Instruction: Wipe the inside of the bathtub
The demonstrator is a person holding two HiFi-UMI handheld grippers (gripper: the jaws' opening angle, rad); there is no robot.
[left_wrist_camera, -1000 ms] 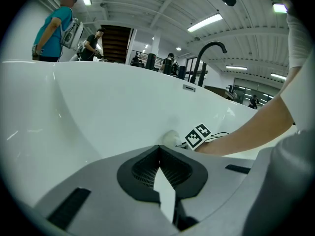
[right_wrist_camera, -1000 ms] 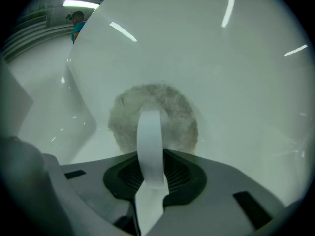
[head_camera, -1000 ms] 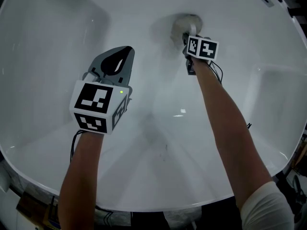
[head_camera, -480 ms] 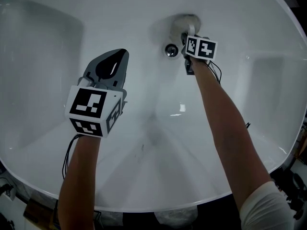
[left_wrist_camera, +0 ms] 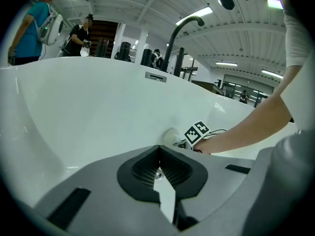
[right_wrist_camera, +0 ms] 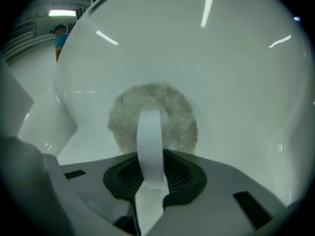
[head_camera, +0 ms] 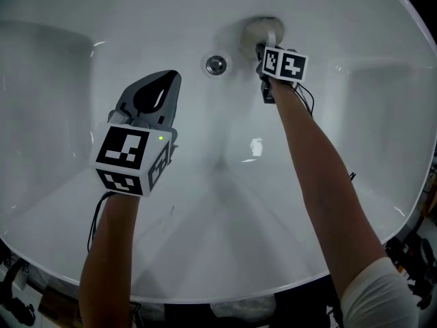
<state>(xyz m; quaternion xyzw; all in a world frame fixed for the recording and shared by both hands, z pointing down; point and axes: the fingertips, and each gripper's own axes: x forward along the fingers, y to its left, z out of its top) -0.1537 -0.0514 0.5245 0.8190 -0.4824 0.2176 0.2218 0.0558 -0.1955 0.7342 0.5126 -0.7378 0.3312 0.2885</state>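
Note:
The white bathtub (head_camera: 68, 80) fills the head view, its metal drain (head_camera: 216, 64) on the floor at upper middle. A round grey fluffy pad (head_camera: 263, 30) lies against the tub just right of the drain. My right gripper (head_camera: 262, 47) is shut on the pad's white strap (right_wrist_camera: 149, 141), and the pad (right_wrist_camera: 172, 117) is pressed flat on the tub surface. My left gripper (head_camera: 167, 80) hovers above the tub floor at left, shut with nothing in it (left_wrist_camera: 158, 151). It points toward the right gripper's marker cube (left_wrist_camera: 197, 132).
A black curved faucet (left_wrist_camera: 179, 33) rises beyond the far rim, above an overflow slot (left_wrist_camera: 155, 76). People (left_wrist_camera: 34, 23) stand in the background past the rim. The tub's near rim (head_camera: 205, 294) runs along the bottom of the head view.
The drain, hidden a second ago, now shows left of the pad. My right gripper and pad have slid rightward off it. The left gripper stays hovering, still shut.

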